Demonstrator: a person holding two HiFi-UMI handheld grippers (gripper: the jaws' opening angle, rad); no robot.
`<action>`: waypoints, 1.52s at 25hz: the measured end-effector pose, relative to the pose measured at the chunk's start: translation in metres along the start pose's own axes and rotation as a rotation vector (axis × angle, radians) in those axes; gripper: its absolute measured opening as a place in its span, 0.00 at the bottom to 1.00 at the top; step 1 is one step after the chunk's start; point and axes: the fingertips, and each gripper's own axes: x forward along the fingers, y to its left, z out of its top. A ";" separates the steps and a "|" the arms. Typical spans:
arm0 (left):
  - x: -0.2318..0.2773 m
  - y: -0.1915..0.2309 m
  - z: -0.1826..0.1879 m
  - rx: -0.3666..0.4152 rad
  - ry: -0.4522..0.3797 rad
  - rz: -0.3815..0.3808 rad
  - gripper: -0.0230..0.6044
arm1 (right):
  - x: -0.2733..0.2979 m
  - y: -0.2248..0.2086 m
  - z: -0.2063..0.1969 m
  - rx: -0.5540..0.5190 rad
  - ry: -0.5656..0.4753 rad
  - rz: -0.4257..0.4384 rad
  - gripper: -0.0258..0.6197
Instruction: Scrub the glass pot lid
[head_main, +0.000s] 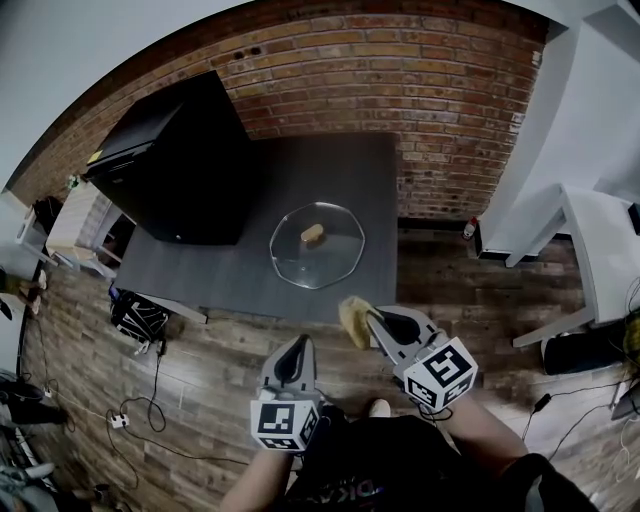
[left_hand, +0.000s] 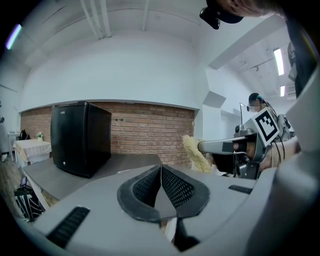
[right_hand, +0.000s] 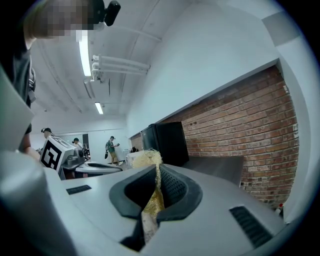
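Observation:
The glass pot lid (head_main: 316, 245) lies flat on the dark grey table (head_main: 250, 280), its tan knob up. My right gripper (head_main: 368, 318) hovers just off the table's near edge, shut on a yellow loofah scrubber (head_main: 353, 320) that sticks out past its tips; the same scrubber (right_hand: 148, 159) shows pinched between the jaws in the right gripper view. My left gripper (head_main: 297, 350) hangs lower and nearer me, over the floor, shut with nothing in it (left_hand: 160, 167). From the left gripper view the scrubber (left_hand: 195, 152) and right gripper (left_hand: 220, 146) appear at right.
A black box-shaped cabinet (head_main: 178, 165) stands on the table's left part. A brick wall (head_main: 420, 80) runs behind the table. White furniture (head_main: 590, 250) stands at right. Cables and a power strip (head_main: 120, 420) lie on the wood floor at left.

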 end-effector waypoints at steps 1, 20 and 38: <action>0.002 0.002 0.000 -0.006 -0.002 0.002 0.10 | 0.002 -0.002 0.000 0.002 -0.002 -0.001 0.08; 0.072 0.079 -0.003 -0.022 0.037 -0.061 0.09 | 0.085 -0.036 -0.005 0.048 0.014 -0.093 0.08; 0.152 0.182 -0.069 -0.048 0.232 -0.126 0.09 | 0.187 -0.064 -0.047 0.126 0.122 -0.210 0.08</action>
